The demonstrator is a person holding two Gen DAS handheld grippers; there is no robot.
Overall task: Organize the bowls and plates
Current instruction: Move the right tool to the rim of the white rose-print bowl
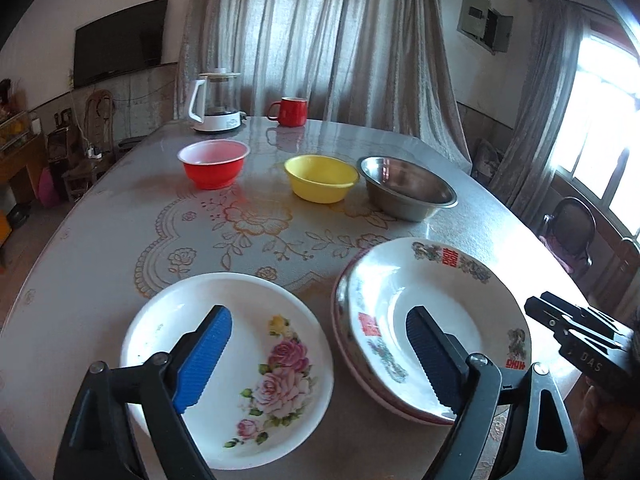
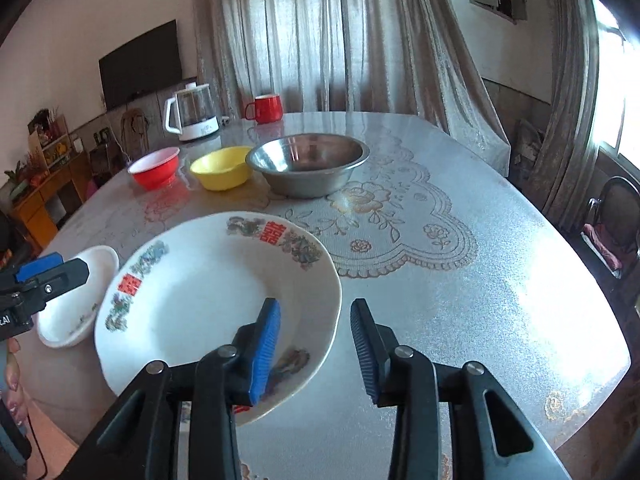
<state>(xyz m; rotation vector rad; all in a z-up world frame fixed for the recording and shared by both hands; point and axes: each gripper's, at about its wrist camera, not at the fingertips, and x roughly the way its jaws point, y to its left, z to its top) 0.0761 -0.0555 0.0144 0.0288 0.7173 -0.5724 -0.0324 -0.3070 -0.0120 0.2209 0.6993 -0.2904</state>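
Observation:
A white plate with pink roses (image 1: pixel 240 360) lies at the near table edge; it also shows in the right wrist view (image 2: pixel 80 300). To its right a white plate with red characters (image 1: pixel 432 312) lies on another plate; it also shows in the right wrist view (image 2: pixel 208 300). A red bowl (image 1: pixel 214 162), a yellow bowl (image 1: pixel 320 178) and a steel bowl (image 1: pixel 408 192) stand in a row farther back. My left gripper (image 1: pixel 320 360) is open above the gap between the plates. My right gripper (image 2: pixel 316 352) is open, its jaws astride the patterned plate's right rim.
A glass kettle (image 1: pixel 216 100) and a red mug (image 1: pixel 290 111) stand at the table's far end. The round table (image 2: pixel 460 280) has a lace-pattern cover. Chairs (image 2: pixel 612 220) stand to the right by the window.

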